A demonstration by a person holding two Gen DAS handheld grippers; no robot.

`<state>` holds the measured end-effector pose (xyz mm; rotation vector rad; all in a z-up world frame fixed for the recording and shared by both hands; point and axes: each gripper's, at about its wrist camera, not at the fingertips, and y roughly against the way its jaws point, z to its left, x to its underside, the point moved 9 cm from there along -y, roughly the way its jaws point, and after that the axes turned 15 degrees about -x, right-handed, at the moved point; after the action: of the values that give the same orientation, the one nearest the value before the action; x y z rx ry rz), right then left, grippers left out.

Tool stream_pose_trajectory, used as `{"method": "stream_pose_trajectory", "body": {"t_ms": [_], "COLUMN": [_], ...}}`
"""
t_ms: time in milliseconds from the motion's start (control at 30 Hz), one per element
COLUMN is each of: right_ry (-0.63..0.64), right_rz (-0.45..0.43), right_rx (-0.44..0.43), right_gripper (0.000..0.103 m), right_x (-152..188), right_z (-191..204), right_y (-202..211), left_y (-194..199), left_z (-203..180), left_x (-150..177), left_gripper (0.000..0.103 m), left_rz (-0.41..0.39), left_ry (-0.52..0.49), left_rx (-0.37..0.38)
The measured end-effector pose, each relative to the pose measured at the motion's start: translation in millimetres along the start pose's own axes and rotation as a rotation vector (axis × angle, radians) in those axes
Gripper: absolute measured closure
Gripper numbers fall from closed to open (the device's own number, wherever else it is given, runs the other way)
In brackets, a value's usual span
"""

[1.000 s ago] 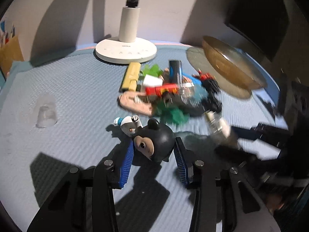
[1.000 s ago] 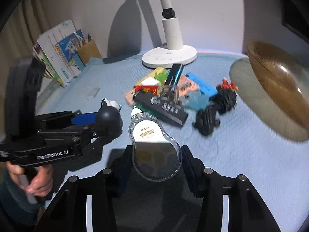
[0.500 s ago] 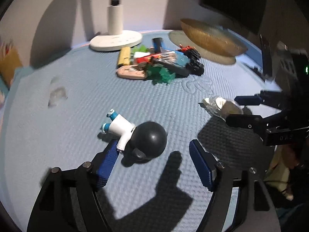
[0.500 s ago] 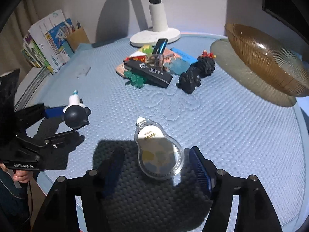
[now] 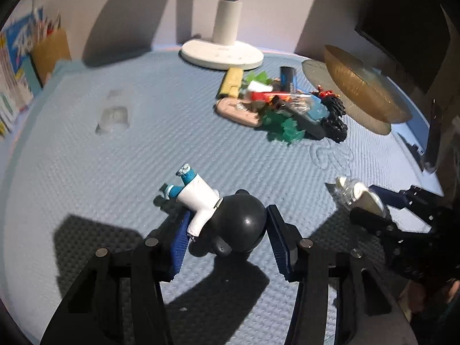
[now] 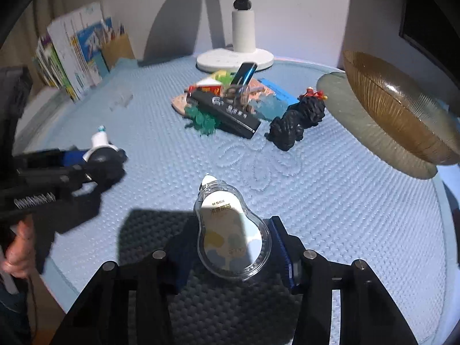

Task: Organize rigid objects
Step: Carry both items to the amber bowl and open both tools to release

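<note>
The left gripper [image 5: 228, 237] has just been closing, and its blue-padded fingers [image 5: 277, 237] now sit against both sides of the round black head of a small toy figure with a white body and teal feet [image 5: 221, 215]. The figure lies on its side at the near edge of the counter [image 5: 115, 158], feet pointing away toward the pile, so the head is the widest and handiest part to clamp. The right gripper [image 6: 231, 251] has likewise just been closing, and its fingers [image 6: 280, 247] bracket the wide end of a clear plastic, bulb-shaped correction-tape dispenser with a pastel printed label [image 6: 230, 233], whose white nozzle points away. Both things sit well apart from the heap, which suggests they are being set out singly, one per hand.

The remaining jumble [image 6: 227, 106] lies near the middle: a black stapler-like bar, green plastic foliage, a yellow block, a pink slab, a blue card and a black shaggy lion figurine with a red topknot [image 6: 299, 118]. An amber ribbed glass bowl [image 6: 396, 109] rests tilted on a grey dish at the right edge, probably the receptacle.

The counter wears a pale blue dimpled mat. A white lamp base [image 6: 235, 57] stands at the back against a plain wall, with books [image 6: 74, 57] stacked at the left.
</note>
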<state>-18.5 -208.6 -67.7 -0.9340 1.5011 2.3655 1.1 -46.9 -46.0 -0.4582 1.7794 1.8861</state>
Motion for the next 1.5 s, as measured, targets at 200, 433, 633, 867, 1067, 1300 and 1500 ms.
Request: {"method": "stream_pose_trajectory", "body": {"t_ms": [200,433,633,867,1067,1300,1500], "right_ry": [-0.116,-0.265,-0.295,-0.314,-0.356,-0.281,-0.154], "right_rz": [-0.192,-0.233,-0.1,-0.024,-0.098,-0.177,-0.189], "right_rx": [0.047,0.228,0.289,0.296,0.273,0.162,0.051], "right_gripper": [0.055,0.055,0.055,0.054,0.04,0.04,0.038], "right_x": [-32,-63,-62,-59,-61,-67,-79], "right_z": [-48,-132,-171,-199,-202,-138,-52], "right_y": [86,158,144,127,140,149,123], "left_y": [46,82,34,2,16,52,60], "left_z": [-40,-159,-241,-269,-236,-140,-43], "left_x": [-47,-132,-159,-162,-167,-144,-109], "left_gripper": [0.055,0.055,0.055,0.055,0.021,0.021,0.021], "left_rz": [-0.135,-0.264,-0.189,-0.141,-0.184,-0.258,-0.254], "left_ry": [-0.055,-0.213,-0.273,-0.289,-0.181,-0.076,0.046], "left_rx": [0.07,0.226,0.284,0.296,0.327,0.188,0.031]}}
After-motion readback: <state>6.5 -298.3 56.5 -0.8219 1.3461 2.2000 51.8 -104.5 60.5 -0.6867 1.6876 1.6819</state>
